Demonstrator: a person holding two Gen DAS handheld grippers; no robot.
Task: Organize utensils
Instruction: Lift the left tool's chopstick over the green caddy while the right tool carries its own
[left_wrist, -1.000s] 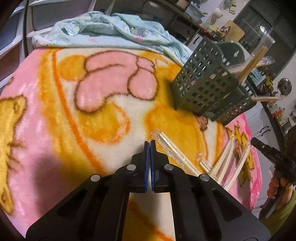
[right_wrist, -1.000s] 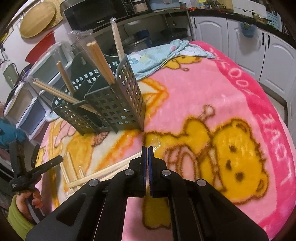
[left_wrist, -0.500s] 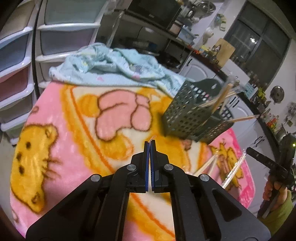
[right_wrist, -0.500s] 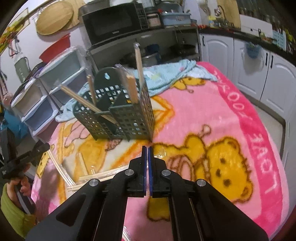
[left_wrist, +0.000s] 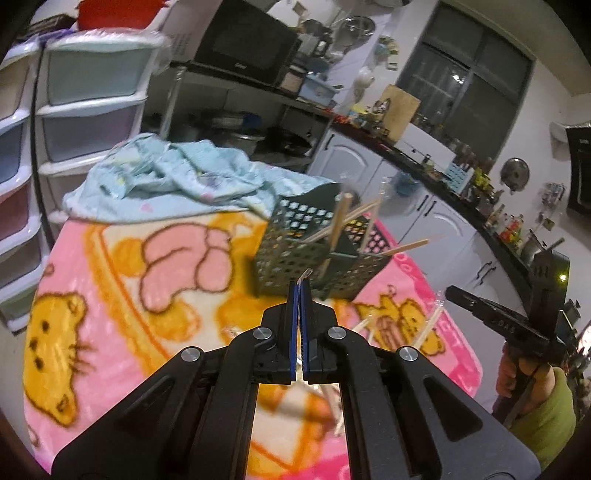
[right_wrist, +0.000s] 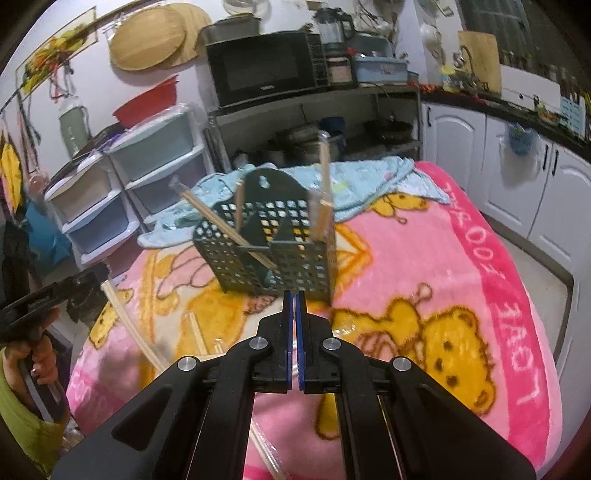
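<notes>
Right wrist: green basket (right_wrist: 273, 254) holds wrapped chopsticks (right_wrist: 320, 206) upright

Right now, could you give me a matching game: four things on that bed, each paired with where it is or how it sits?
Things:
1. dark green perforated plastic caddy
2. crumpled light blue cloth
3. wrapped wooden chopsticks
4. left gripper

States:
A. lying loose on the pink blanket
B. shut
C. standing, chopsticks inside
D. behind the caddy

Pairs: 1-C, 2-D, 3-A, 4-B
</notes>
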